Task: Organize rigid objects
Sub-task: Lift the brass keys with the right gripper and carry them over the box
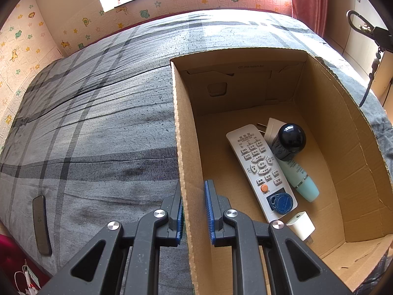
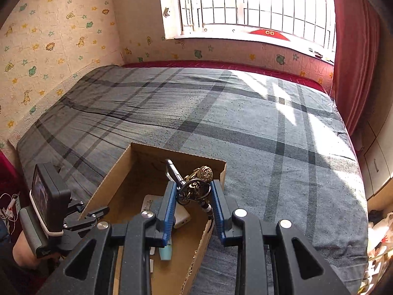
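A cardboard box (image 1: 331, 127) stands on the bed and holds a white remote (image 1: 258, 169), a blue key fob (image 1: 280, 202), a teal tube with a dark cap (image 1: 292, 157), a white plug (image 1: 271, 127) and a white charger (image 1: 301, 225). My left gripper (image 1: 194, 211) is shut on the box's left wall (image 1: 184, 152). My right gripper (image 2: 192, 194) is shut on a brass keychain with a carabiner (image 2: 196, 182), held above the box (image 2: 118, 172). The keychain also shows in the left wrist view (image 1: 363, 28) at the upper right.
A grey plaid bedspread (image 1: 98, 123) covers the bed. A dark phone (image 1: 40, 223) lies near its left edge. Patterned walls, a window and a red curtain (image 2: 353, 61) surround the bed. The left gripper's body (image 2: 49, 209) shows at the right wrist view's lower left.
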The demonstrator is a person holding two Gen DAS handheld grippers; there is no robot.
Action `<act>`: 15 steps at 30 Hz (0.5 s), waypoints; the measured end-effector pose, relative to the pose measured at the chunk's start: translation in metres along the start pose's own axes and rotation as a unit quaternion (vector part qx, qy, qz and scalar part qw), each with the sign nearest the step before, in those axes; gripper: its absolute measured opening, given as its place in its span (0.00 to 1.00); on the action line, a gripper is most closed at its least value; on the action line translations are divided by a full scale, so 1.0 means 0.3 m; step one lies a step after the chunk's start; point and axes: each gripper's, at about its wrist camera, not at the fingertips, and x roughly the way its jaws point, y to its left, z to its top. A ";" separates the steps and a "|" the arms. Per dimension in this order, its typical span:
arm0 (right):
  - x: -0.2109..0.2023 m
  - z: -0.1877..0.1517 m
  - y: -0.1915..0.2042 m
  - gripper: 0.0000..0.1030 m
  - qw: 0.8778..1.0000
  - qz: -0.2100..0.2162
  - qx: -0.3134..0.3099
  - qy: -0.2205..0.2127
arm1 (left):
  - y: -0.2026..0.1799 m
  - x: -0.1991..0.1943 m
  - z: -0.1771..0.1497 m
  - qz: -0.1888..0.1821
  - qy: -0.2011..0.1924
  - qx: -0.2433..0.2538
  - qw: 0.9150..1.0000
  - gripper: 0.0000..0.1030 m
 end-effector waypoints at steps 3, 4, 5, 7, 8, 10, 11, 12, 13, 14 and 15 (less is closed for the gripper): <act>0.021 0.011 0.036 0.28 1.000 0.009 -0.008 0.003 | -0.001 0.001 0.001 -0.001 0.000 -0.001 1.000 0.16; 0.030 0.014 0.047 0.28 1.000 0.012 -0.011 0.005 | -0.001 0.001 0.001 -0.001 0.000 -0.001 1.000 0.16; 0.039 0.017 0.058 0.28 1.000 0.014 -0.012 0.005 | -0.001 0.001 0.001 -0.001 0.000 -0.001 1.000 0.16; 0.061 0.023 0.076 0.28 1.000 0.021 -0.016 0.011 | -0.002 0.002 0.000 -0.001 0.000 -0.001 1.000 0.16; 0.073 0.026 0.084 0.28 0.999 0.024 -0.017 0.013 | -0.002 0.002 0.000 -0.001 0.000 -0.001 1.000 0.16; 0.103 0.030 0.100 0.28 0.999 0.027 -0.020 0.021 | -0.002 0.002 0.000 -0.002 0.000 -0.001 1.000 0.16; 0.121 0.032 0.109 0.28 0.999 0.028 -0.022 0.026 | -0.001 0.001 0.001 -0.002 -0.001 -0.002 1.000 0.16; 0.138 0.032 0.117 0.28 0.999 0.030 -0.024 0.031 | -0.003 0.002 0.001 -0.002 0.000 -0.002 1.000 0.16; 0.157 0.030 0.125 0.28 0.998 0.032 -0.026 0.037 | -0.002 0.000 0.001 -0.002 0.000 -0.002 1.000 0.16; 0.176 0.028 0.133 0.28 0.998 0.032 -0.029 0.043 | -0.003 0.000 0.002 -0.002 0.000 -0.003 1.000 0.16; 0.197 0.026 0.141 0.28 0.998 0.032 -0.031 0.050 | -0.002 0.000 0.002 -0.003 0.000 -0.003 1.000 0.16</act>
